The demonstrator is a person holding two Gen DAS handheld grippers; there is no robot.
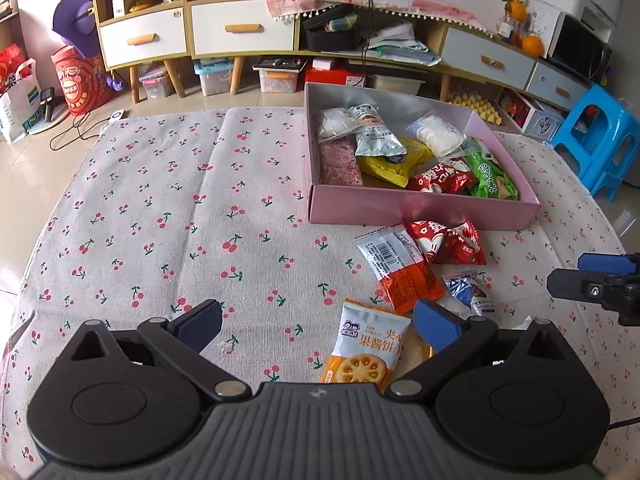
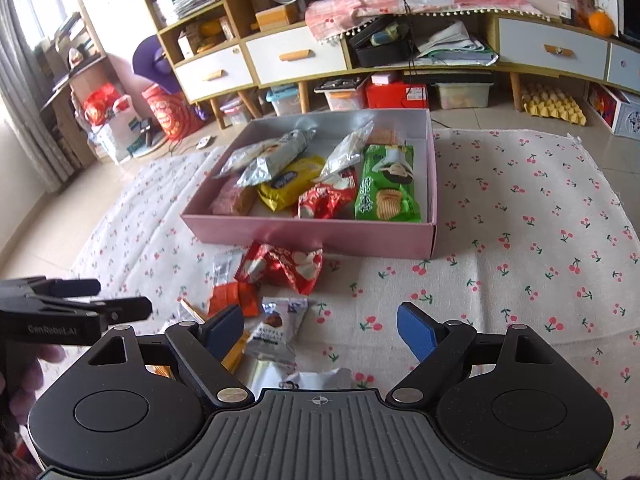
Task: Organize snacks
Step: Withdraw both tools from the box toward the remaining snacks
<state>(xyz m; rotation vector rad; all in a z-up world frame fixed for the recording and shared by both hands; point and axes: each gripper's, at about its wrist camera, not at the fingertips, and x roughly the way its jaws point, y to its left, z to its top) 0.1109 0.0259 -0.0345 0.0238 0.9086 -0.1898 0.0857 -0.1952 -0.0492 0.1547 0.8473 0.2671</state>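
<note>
Cherry-print cloth (image 1: 168, 216) covers my counter; the pink box (image 1: 424, 210) is part-filled, with loose snacks left just before it. Both jaws stand apart and empty. My left gripper (image 1: 316, 322) hovers at the jam biscuit packet (image 1: 366, 346), so I judge the next move: lower, straddle, close.

Orange-and-white biscuit packet (image 1: 366, 346): "JAM BISCUIT" printed above Chinese characters 夹心果酱饼. Silver-and-blue chocolate packet (image 2: 276, 330): "TRUFFLE". Side of the left black tongs (image 2: 72, 312): "GenRobot.AI". Text on the remaining wrappers is too small to read.
</note>
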